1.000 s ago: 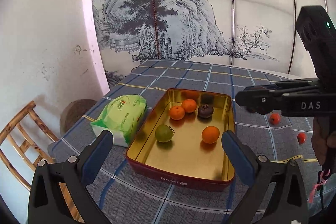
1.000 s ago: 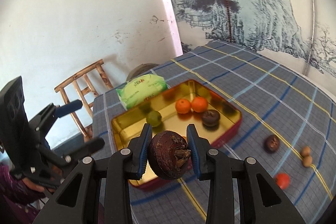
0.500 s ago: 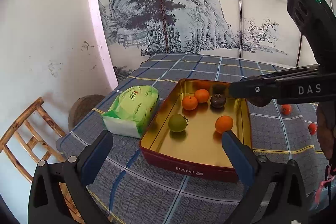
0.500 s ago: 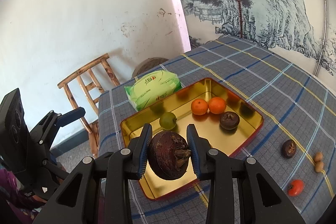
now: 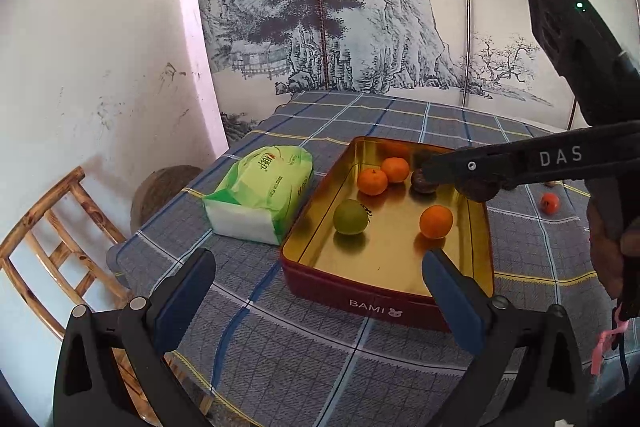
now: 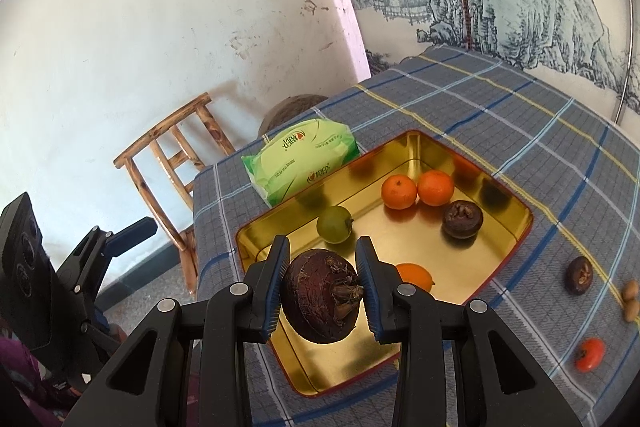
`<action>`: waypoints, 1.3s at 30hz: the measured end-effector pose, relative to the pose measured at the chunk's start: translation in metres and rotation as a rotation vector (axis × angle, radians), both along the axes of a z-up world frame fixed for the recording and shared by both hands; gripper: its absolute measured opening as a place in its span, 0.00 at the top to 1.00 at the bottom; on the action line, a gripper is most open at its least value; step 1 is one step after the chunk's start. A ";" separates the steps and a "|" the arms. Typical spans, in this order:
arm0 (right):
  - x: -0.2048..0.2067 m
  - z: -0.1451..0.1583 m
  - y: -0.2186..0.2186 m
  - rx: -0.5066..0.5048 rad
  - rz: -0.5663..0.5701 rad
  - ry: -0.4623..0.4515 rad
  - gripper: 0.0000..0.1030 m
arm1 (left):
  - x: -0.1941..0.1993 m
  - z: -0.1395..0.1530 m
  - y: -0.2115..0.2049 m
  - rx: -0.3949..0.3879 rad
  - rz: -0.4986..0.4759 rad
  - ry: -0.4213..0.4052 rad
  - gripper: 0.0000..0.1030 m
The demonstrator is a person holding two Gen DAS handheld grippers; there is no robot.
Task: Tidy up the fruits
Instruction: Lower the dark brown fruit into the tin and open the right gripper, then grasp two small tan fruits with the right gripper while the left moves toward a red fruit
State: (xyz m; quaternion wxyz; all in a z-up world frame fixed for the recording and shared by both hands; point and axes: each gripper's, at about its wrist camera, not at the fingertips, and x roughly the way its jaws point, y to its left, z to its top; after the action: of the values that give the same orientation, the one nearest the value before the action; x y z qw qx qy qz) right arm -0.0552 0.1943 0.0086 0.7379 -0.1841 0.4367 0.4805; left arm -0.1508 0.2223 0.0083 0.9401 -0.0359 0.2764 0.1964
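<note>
My right gripper [image 6: 322, 287] is shut on a dark purple mangosteen [image 6: 320, 301] and hangs over the near end of a gold-lined red tin [image 6: 400, 239]. In the tin lie a green fruit [image 6: 334, 225], two oranges [image 6: 398, 191] side by side, a third orange [image 6: 416, 277] partly hidden behind my fingers, and another mangosteen [image 6: 462, 219]. In the left wrist view my left gripper [image 5: 320, 279] stands open and holds nothing, just in front of the tin [image 5: 384, 251]. The held mangosteen [image 5: 478, 191] shows there above the tin's right wall.
On the checked cloth right of the tin lie a mangosteen [image 6: 579, 275], small brown nuts [image 6: 631, 301] and a small red fruit [image 6: 590, 354]. A green tissue pack [image 5: 262, 195] lies left of the tin. A wooden chair [image 5: 52, 227] stands beyond the table's left edge.
My right gripper, still shut on the mangosteen, has sunk and moved in over the tin. The left gripper stays open; its view has shifted slightly.
</note>
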 end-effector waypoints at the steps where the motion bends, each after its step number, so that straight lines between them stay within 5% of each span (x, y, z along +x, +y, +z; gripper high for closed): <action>1: 0.001 -0.002 0.001 -0.001 -0.002 0.008 0.66 | 0.000 -0.001 0.000 -0.002 0.001 0.003 0.00; 14: 0.018 -0.033 0.027 -0.076 -0.017 0.007 0.65 | -0.001 -0.007 -0.002 -0.014 -0.006 0.028 0.00; 19: 0.038 -0.024 0.031 0.014 -0.080 0.059 0.53 | -0.001 -0.008 -0.001 -0.015 0.000 0.042 0.00; 24: 0.039 0.010 0.002 0.110 -0.136 0.016 0.48 | -0.003 -0.008 -0.001 -0.019 -0.024 0.048 0.00; 28: 0.022 0.037 -0.058 0.124 -0.173 -0.119 0.35 | -0.005 -0.002 -0.011 -0.015 -0.112 0.027 0.00; 31: 0.016 0.043 -0.135 0.044 -0.278 -0.257 0.24 | -0.003 0.006 -0.025 -0.020 -0.214 0.009 0.00; 39: 0.043 0.037 -0.324 -0.065 -0.669 -0.260 0.23 | 0.027 0.036 -0.089 -0.017 -0.480 -0.001 0.00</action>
State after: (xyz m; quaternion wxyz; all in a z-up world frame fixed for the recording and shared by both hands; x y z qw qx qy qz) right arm -0.0121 -0.1300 0.0454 0.8975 -0.1139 0.3903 0.1707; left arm -0.1239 0.1332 0.0446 0.9597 0.0229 0.2780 -0.0350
